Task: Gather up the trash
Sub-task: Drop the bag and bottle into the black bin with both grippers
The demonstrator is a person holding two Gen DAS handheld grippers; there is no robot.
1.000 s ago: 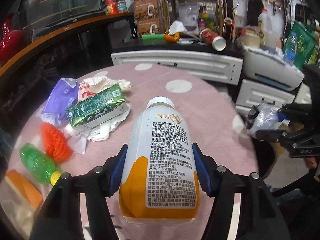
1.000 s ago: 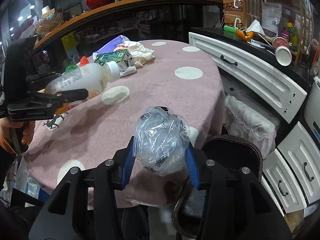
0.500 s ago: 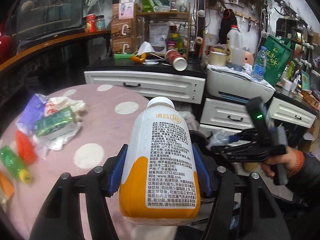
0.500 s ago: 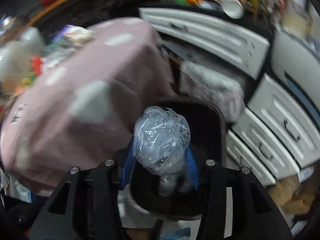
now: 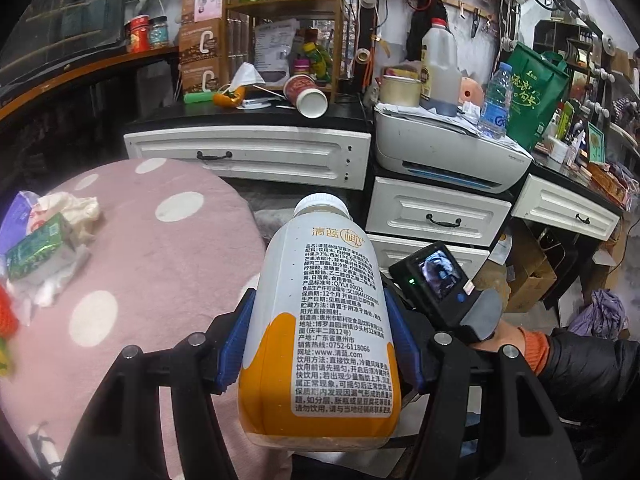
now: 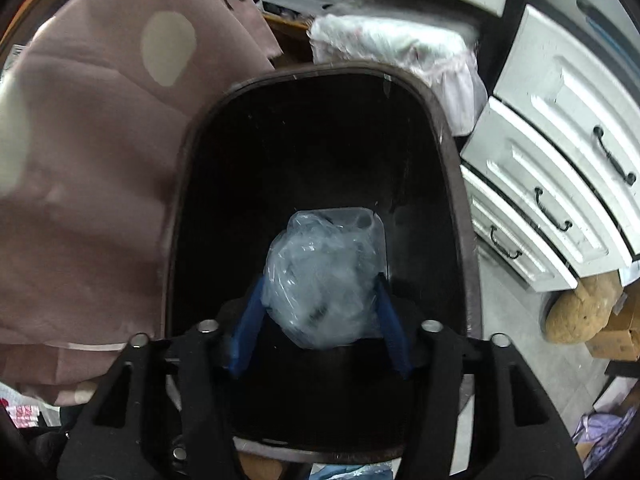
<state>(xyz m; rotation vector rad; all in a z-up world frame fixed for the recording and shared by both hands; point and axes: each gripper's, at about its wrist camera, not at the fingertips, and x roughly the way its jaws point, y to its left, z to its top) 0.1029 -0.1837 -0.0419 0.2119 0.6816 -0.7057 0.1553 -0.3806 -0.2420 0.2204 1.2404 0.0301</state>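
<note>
- The left gripper [image 5: 320,344] clenches a white-and-orange drink bottle [image 5: 320,328] between its blue pads, cap pointing away.
- The right gripper [image 6: 320,312] points down into a dark trash bin [image 6: 452,152]; its jaws are opening, with a crumpled clear plastic bag [image 6: 320,280] between them, right over the bin's mouth.
- Beyond the bottle, the pink dotted tablecloth [image 5: 132,264] carries a green carton [image 5: 34,250] on crumpled paper.
- Farther off stand white drawers [image 5: 248,156] and a printer [image 5: 448,152].
</note>
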